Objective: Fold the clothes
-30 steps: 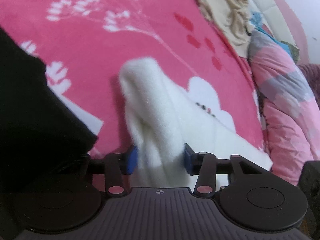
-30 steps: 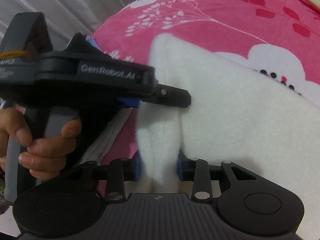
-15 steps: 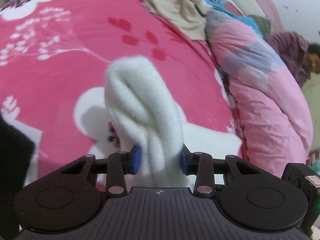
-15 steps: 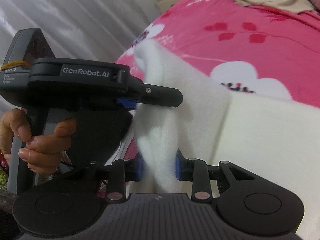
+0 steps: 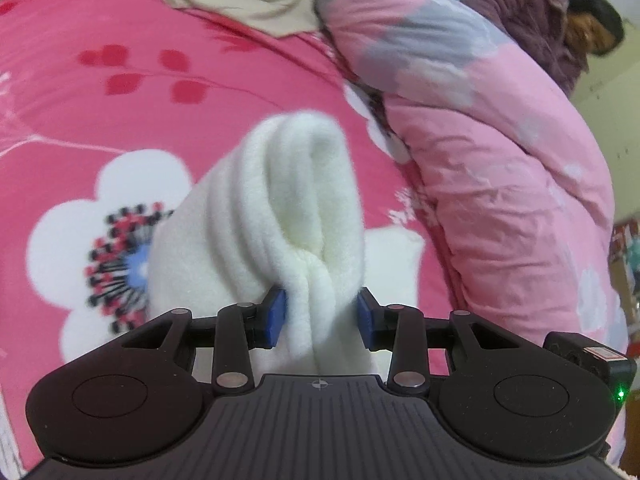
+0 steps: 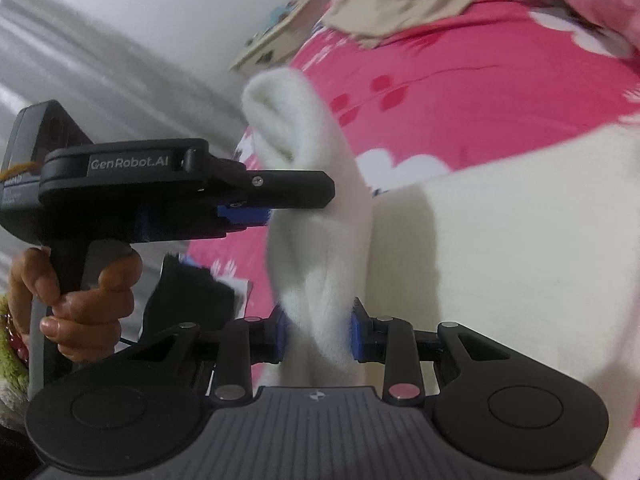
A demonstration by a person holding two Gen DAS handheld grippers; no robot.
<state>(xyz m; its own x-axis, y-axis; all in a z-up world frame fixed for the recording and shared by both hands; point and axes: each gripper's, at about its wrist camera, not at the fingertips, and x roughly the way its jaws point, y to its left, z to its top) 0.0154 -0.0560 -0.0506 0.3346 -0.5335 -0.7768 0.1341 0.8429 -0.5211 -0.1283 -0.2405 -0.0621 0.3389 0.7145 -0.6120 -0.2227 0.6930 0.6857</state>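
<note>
White fleece garment [image 5: 304,216] bunched betw both grippers' pads, L gripper [image 5: 320,316], R gripper [image 6: 318,334] clamped, likely lifted.

Left gripper [image 6: 264,208]: black pistol-grip body, white "GenRobot.AI" lettering, silver screw, blue finger pads [image 6: 242,215]. Right gripper [image 6: 318,336]: black linkages, silver pivots, ribbed grey housing.

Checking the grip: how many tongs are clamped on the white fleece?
2. The left tongs and the right tongs each pinch a bunched edge of the white fleece.
</note>
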